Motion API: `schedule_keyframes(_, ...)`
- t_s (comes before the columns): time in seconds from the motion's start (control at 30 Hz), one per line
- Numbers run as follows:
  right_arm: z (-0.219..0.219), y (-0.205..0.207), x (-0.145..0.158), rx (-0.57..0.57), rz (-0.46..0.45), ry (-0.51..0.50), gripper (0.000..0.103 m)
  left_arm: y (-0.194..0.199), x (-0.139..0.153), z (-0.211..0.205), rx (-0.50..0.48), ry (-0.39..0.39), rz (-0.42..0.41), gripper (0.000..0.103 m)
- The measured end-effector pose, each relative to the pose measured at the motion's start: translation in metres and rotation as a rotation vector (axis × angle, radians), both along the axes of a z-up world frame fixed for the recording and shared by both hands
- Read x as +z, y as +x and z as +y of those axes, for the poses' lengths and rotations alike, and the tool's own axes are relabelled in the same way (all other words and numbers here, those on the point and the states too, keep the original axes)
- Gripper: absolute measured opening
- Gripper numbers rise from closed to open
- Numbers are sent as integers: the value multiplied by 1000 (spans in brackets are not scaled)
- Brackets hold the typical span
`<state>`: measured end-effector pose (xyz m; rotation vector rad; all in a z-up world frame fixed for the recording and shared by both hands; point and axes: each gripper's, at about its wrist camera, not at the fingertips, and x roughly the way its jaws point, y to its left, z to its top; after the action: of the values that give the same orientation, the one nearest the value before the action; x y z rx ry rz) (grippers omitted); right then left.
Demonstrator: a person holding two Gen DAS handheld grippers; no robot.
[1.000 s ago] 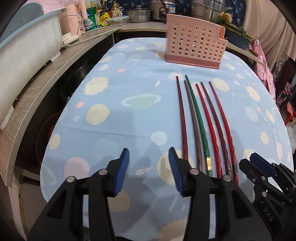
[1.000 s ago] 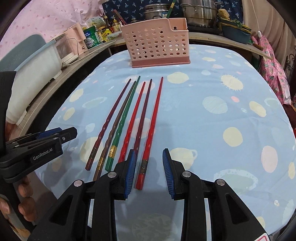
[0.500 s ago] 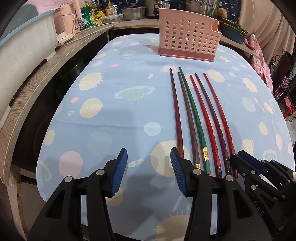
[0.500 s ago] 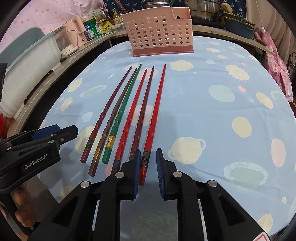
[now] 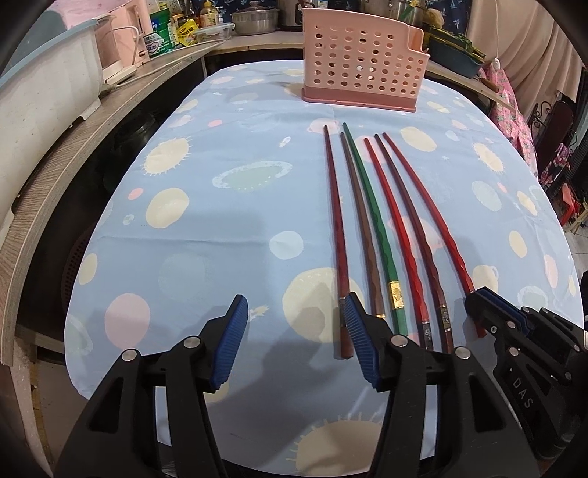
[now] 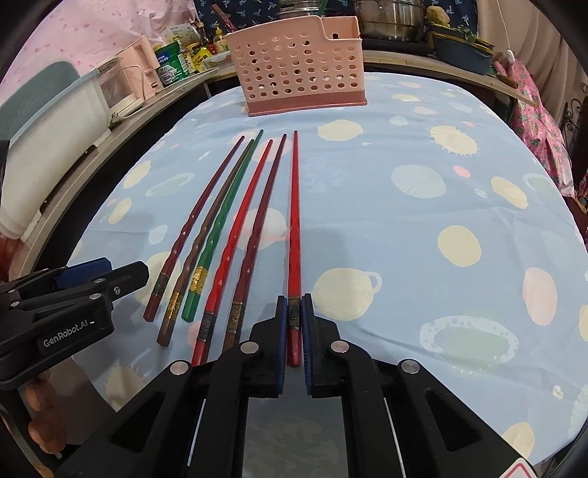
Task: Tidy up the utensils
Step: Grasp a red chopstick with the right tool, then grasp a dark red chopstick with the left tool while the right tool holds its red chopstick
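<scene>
Red, twisted and metal-banded, the rightmost chopstick points toward twelve o'clock. Right gripper clamps its banded end; left gripper gapes, holding nothing.

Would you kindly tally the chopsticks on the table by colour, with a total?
Bright red chopsticks: 2, one held in the right gripper
Dark red-brown chopsticks: 2
Brown chopstick: 1
Green chopstick: 1
Total: 6

table: blue planet-print cloth | wooden counter left | pink curtain
</scene>
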<state>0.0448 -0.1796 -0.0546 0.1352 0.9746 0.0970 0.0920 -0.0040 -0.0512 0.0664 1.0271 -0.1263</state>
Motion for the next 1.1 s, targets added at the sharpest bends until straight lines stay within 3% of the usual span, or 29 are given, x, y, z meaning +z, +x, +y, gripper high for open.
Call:
schedule_keyframes(0.47,-3,-1,0,-7,-2,0,7,3,-17,-4,-6,-1,51,60)
schedule_keyframes(0.73,-3,-1,-1,-7,-2,0,7,2,-18,-4,-7,13,38,59)
schedule_keyframes(0.97,-3,-1,-1,-7,-2,-1,7,2,-17,-4,-18,14,35,49)
schedule_keyframes(1.1,-3,-1,-1,-7,-2,0,7,2,-17,-5,-23,13,36,36)
